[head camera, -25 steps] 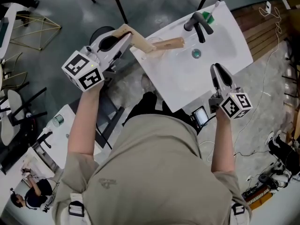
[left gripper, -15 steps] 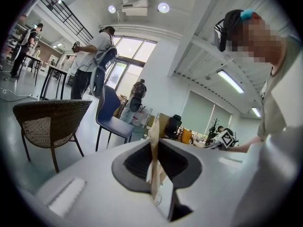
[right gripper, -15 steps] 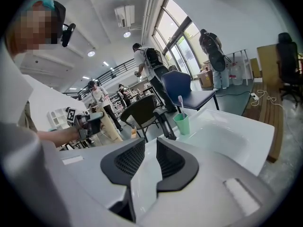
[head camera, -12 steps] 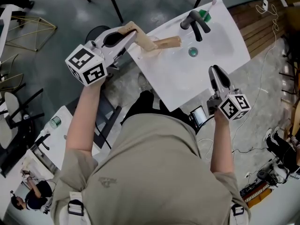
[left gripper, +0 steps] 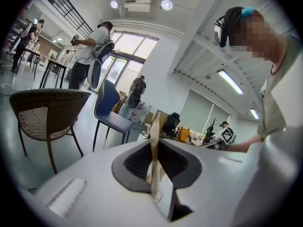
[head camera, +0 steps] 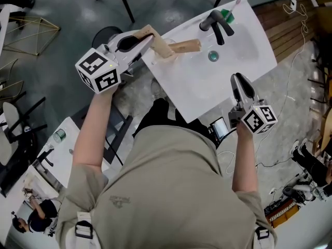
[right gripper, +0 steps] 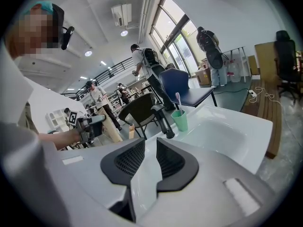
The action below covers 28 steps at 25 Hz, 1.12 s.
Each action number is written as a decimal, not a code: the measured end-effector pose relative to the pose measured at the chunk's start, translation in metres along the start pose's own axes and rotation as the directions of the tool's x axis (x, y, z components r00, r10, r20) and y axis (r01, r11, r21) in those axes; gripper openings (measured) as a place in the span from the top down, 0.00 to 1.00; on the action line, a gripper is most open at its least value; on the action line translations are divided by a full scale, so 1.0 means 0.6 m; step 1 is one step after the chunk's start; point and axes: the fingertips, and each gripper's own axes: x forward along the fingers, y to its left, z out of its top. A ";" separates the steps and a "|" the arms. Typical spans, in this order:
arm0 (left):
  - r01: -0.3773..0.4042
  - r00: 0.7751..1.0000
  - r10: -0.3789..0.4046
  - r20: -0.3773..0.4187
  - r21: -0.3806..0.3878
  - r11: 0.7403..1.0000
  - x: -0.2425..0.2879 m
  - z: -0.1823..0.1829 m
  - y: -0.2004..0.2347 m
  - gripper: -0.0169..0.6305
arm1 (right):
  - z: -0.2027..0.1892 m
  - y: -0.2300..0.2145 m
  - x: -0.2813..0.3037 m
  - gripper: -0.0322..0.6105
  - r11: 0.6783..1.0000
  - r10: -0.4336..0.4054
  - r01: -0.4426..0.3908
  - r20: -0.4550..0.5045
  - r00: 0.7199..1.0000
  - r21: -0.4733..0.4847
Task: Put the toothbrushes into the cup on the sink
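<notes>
The left claw point(head camera: 141, 38) grips a tan toothbrush point(head camera: 160, 46) by one end, its length jutting over the sink's point(head camera: 244, 45) left rim, with the green cup point(head camera: 226, 17) (one brush point(head camera: 237, 3) standing in it) off to its right behind the faucet point(head camera: 218, 25); the right claw point(head camera: 241, 84) hovers narrowly parted, empty.

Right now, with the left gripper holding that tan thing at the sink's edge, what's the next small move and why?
Probably carry the left gripper toward the green cup beside the faucet: its jaws are shut on the tan item, and the cup stands at the sink's far corner.
</notes>
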 end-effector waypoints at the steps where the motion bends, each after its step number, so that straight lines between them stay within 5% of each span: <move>1: 0.002 1.000 -0.002 -0.001 -0.001 1.000 0.002 -0.003 0.001 0.92 | -0.001 -0.001 0.000 0.82 1.000 -0.001 0.001 -0.001 1.000 0.002; 28: 0.032 0.998 -0.034 -0.059 -0.031 0.999 0.026 -0.068 0.021 0.92 | -0.027 0.012 0.012 0.82 1.000 -0.002 0.002 -0.050 0.999 0.011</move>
